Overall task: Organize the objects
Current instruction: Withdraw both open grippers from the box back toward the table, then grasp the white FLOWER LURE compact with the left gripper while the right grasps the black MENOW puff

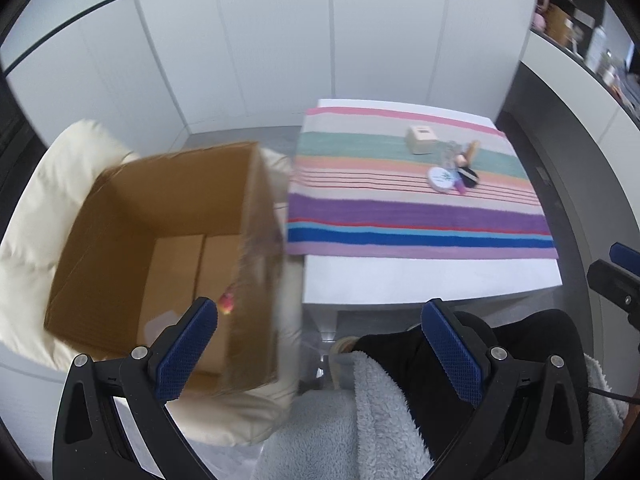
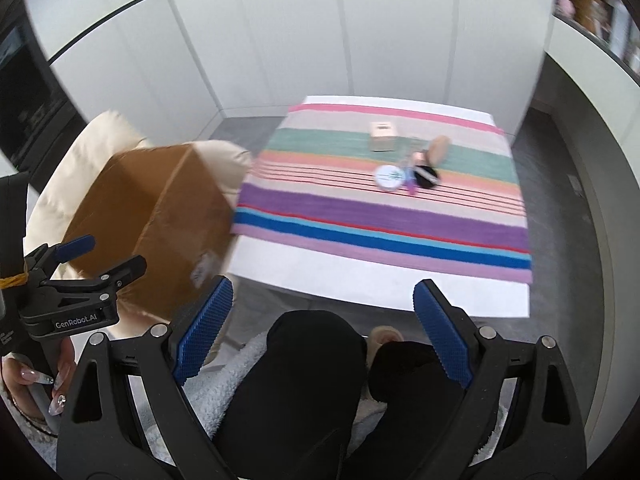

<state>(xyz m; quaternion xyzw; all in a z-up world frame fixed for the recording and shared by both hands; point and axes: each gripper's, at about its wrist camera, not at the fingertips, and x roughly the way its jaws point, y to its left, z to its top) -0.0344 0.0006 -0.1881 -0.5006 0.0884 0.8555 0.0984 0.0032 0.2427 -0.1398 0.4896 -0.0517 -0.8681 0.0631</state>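
An open cardboard box point(image 1: 160, 248) sits on a cream cushion, left of a white table; it also shows in the right wrist view point(image 2: 152, 216). A small red-yellow object point(image 1: 226, 304) lies inside the box. On the striped cloth point(image 1: 400, 200) lie a small beige box point(image 1: 419, 139), a round white tin point(image 1: 442, 178), a black brush point(image 1: 467, 178) and a wooden piece point(image 1: 472, 150); the same cluster shows in the right wrist view point(image 2: 390, 178). My left gripper point(image 1: 320, 344) is open and empty, near the box. My right gripper point(image 2: 324, 328) is open and empty above the person's lap.
The white table point(image 2: 360, 280) stands against white wall panels. The person's black-clad knees point(image 2: 312, 360) and a grey fleece point(image 1: 376, 400) are below both grippers. A cream cushion point(image 1: 24, 248) surrounds the box. Shelves with items are at the far right point(image 1: 592, 48).
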